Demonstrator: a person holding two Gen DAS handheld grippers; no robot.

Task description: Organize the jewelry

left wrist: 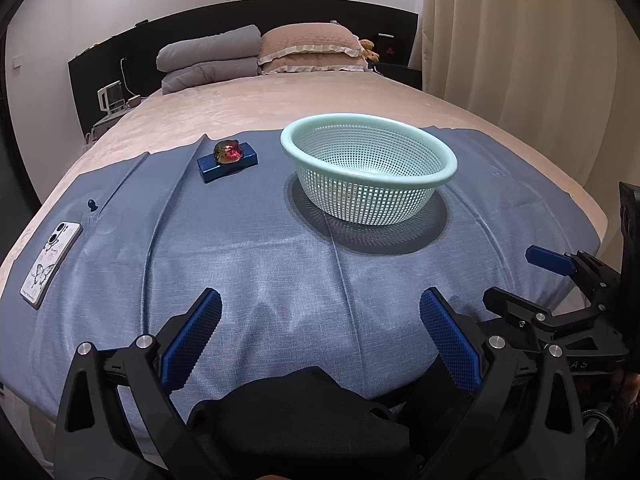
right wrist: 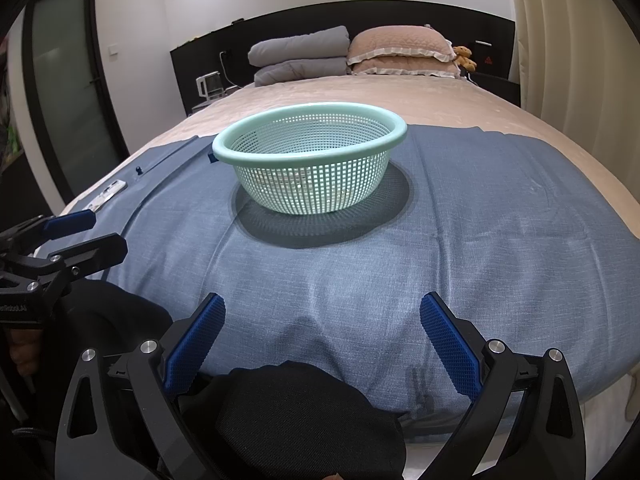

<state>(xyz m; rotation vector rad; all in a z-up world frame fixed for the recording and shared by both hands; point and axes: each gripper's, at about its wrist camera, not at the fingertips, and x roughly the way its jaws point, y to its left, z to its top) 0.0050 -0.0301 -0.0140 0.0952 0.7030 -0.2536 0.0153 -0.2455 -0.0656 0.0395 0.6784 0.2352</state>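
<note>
A mint-green mesh basket (left wrist: 420,178) (right wrist: 308,182) stands on a blue cloth (left wrist: 256,248) (right wrist: 460,216) spread over the bed. To its left lies a dark blue box (left wrist: 212,168) with a reddish round jewel (left wrist: 228,151) resting on top; in the right wrist view only a corner of the box (right wrist: 211,157) shows behind the basket. My left gripper (left wrist: 320,306) is open near the cloth's front edge, nothing between its fingers. My right gripper (right wrist: 322,312) is open too, in front of the basket. Each gripper appears at the other view's edge: the right gripper (left wrist: 516,276), the left gripper (right wrist: 102,230).
A phone in a butterfly case (left wrist: 50,262) (right wrist: 107,194) lies at the cloth's left edge, a small dark bead (left wrist: 92,204) (right wrist: 138,169) beyond it. Folded grey quilts (left wrist: 208,58) and pink pillows (left wrist: 312,46) sit at the headboard. Curtains (left wrist: 540,60) hang on the right.
</note>
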